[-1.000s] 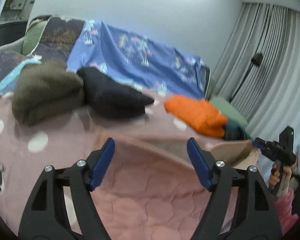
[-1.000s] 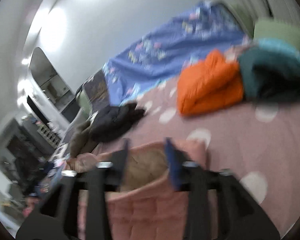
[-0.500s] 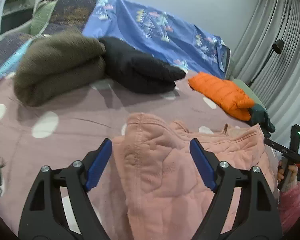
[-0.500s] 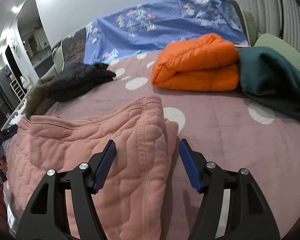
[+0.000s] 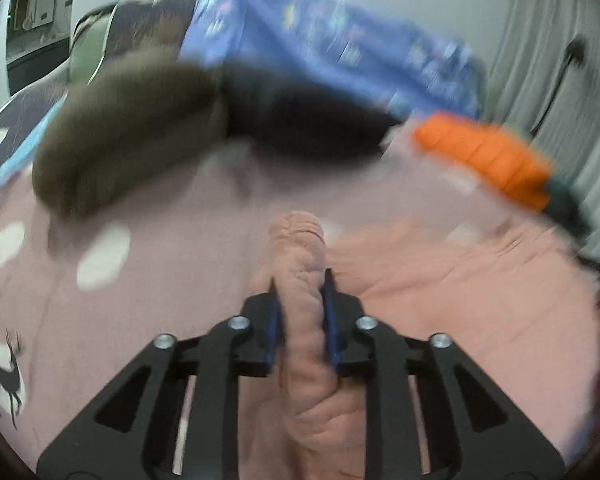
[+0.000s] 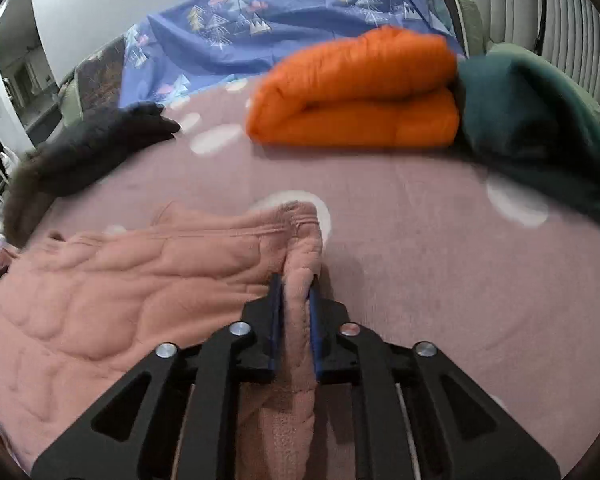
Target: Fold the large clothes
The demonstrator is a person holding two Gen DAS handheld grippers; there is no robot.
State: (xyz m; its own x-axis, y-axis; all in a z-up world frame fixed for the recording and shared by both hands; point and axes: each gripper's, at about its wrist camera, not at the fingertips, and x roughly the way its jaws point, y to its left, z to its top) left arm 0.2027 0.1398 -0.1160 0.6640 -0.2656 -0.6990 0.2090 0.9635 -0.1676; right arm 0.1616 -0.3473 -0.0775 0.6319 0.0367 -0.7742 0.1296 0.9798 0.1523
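Observation:
A pink quilted garment (image 5: 460, 300) (image 6: 120, 300) lies spread on the mauve dotted bedspread (image 6: 420, 248). My left gripper (image 5: 300, 280) is closing its jaws on the garment's left corner, and a thick ridge of pink fabric is pinched between the blue pads. My right gripper (image 6: 296, 284) is closing on the right corner, its blue pads squeezing a bunched fold. The rest of the garment stretches between the two grippers. The left wrist view is blurred by motion.
Folded clothes line the far side of the bed: an olive-brown bundle (image 5: 128, 148), a black one (image 5: 308, 120) (image 6: 100, 144), an orange puffy jacket (image 6: 360, 96) (image 5: 488, 156) and a dark teal garment (image 6: 532, 128). A blue patterned sheet (image 6: 280, 16) covers the headboard. Curtains hang right.
Both grippers have dropped onto the pink garment's corners and their jaws have gone from wide open to pinched on the fabric.

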